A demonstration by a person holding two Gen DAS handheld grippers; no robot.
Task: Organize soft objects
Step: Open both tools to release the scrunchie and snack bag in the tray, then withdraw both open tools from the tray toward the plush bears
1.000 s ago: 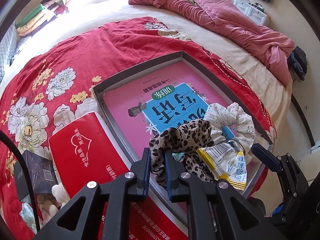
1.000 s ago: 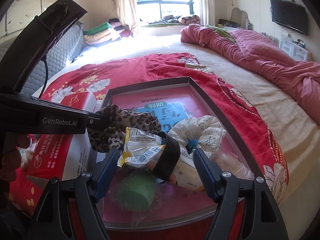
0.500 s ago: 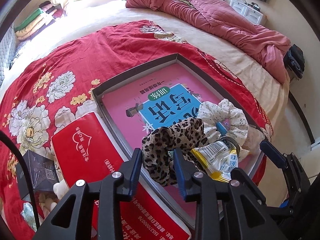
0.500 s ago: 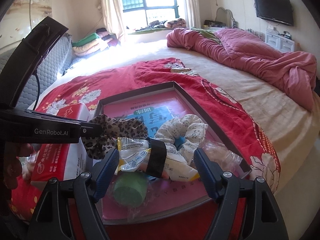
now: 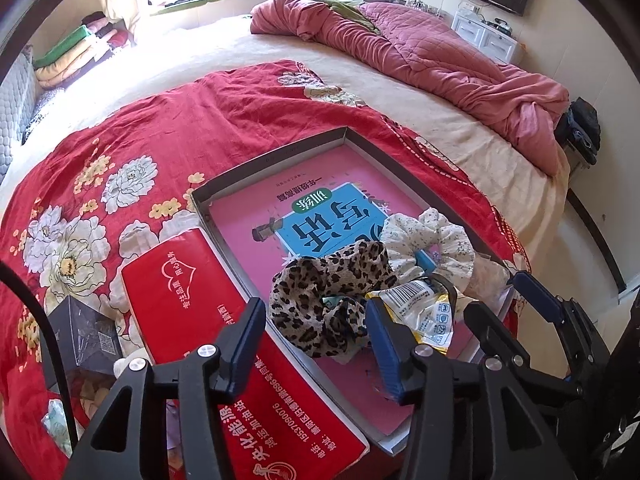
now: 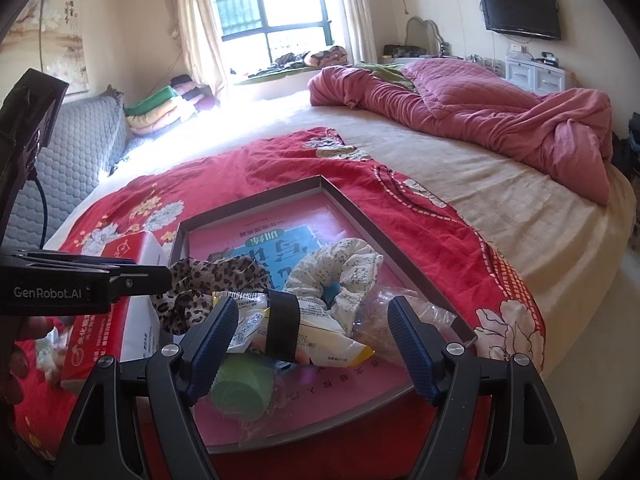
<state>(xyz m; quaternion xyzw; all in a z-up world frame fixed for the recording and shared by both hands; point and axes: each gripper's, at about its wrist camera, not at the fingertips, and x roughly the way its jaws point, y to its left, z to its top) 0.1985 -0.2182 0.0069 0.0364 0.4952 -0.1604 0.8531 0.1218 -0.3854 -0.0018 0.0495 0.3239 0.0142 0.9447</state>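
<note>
On bed [image 6: 500,216], grey tray [image 5: 276,156]. Inside tray: leopard scrunchie [image 5: 328,300], floral scrunchie [image 5: 440,240]. Left gripper [image 5: 316,344] fingers spread wide, empty, flanking leopard scrunchie. Right gripper [image 6: 312,340] fingers likewise apart, empty.

Two scrunchies: leopard scrunchie [image 5: 328,300], floral scrunchie [image 5: 436,240]; one tray [image 5: 268,160]; one book [image 5: 320,216].

Tray [image 5: 280,152] lies on the bed [image 5: 460,128] near its right edge. Two scrunchies [image 5: 328,300] and a snack packet [image 5: 424,312] lie in it; tissue box [image 5: 192,280] lies left.
</note>
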